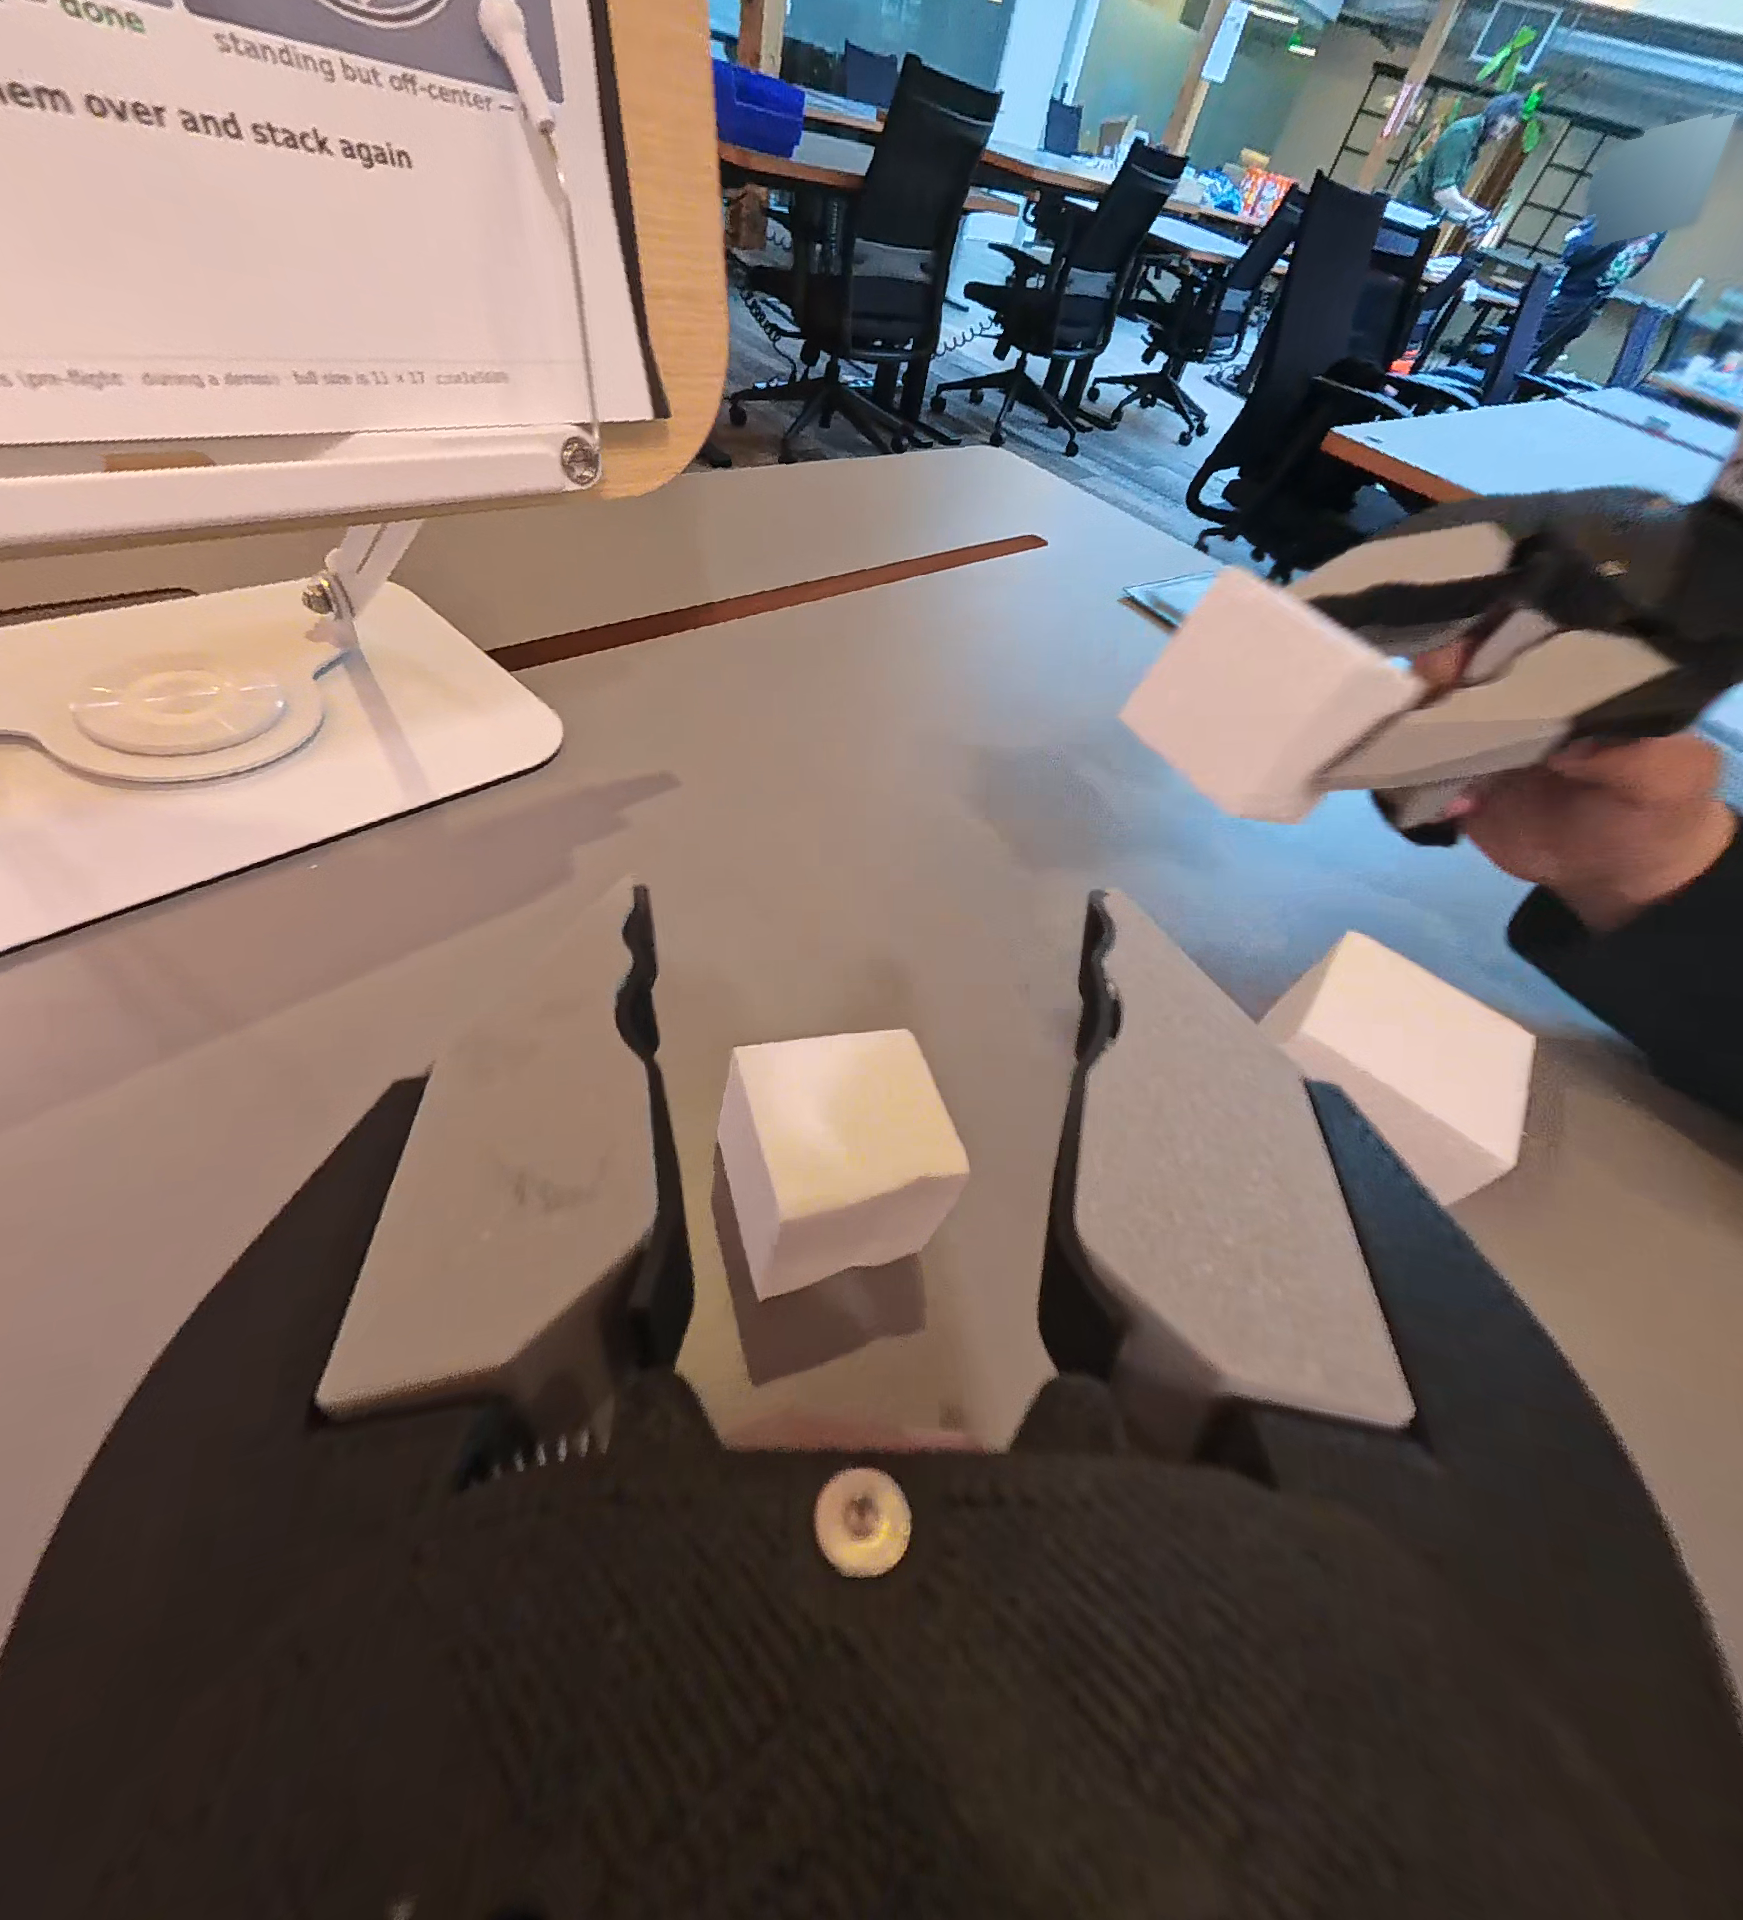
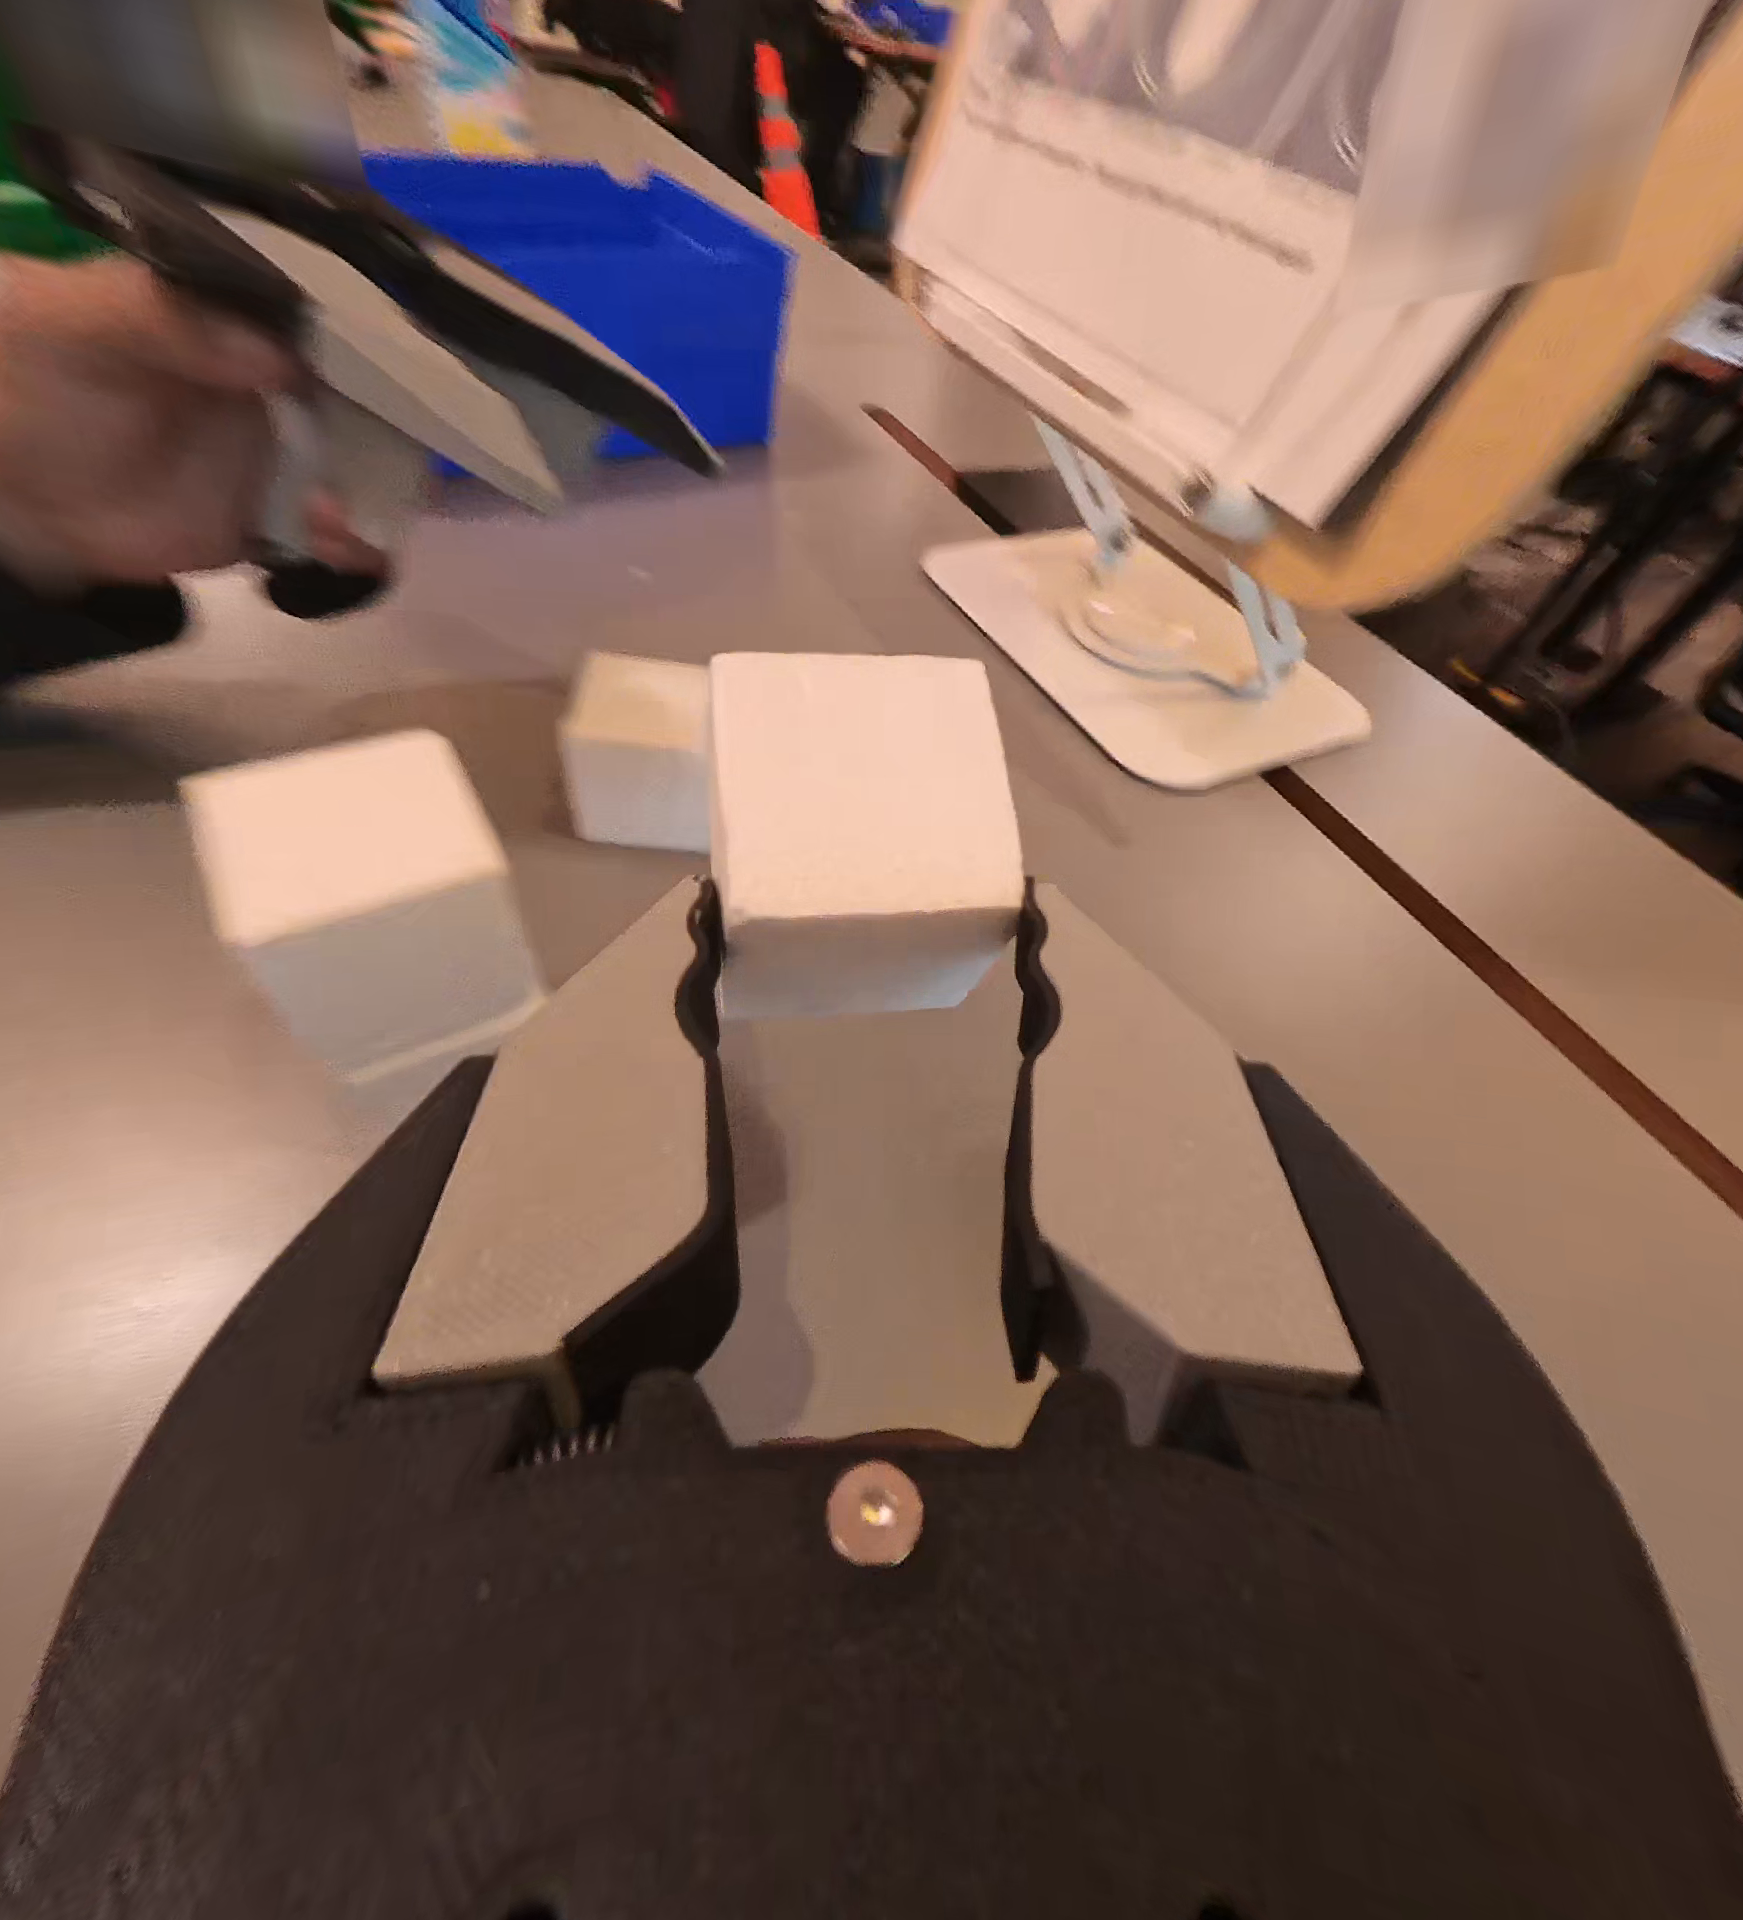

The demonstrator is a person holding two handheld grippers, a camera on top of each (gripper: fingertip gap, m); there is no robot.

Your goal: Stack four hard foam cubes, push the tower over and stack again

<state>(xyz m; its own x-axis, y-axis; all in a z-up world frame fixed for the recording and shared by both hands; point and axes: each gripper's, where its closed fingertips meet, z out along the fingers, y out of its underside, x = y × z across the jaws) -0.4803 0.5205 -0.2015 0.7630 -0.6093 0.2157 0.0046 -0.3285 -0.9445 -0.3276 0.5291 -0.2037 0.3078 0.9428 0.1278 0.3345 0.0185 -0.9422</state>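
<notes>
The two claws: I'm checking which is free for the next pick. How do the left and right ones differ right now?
The right claw is shut on a white foam cube, lifted off the table; the left claw is open and holds nothing. Another cube lies on the table below the left claw's gap. Both claws share grey fingers on a black body.

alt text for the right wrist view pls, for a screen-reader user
The right gripper holds a white hard foam cube between its grey fingertips above a grey table. Two more white foam cubes sit on the table beyond, one at left, one farther back. The left gripper, held in a hand, hovers open at upper left; a white sign stand stands at right.
</notes>
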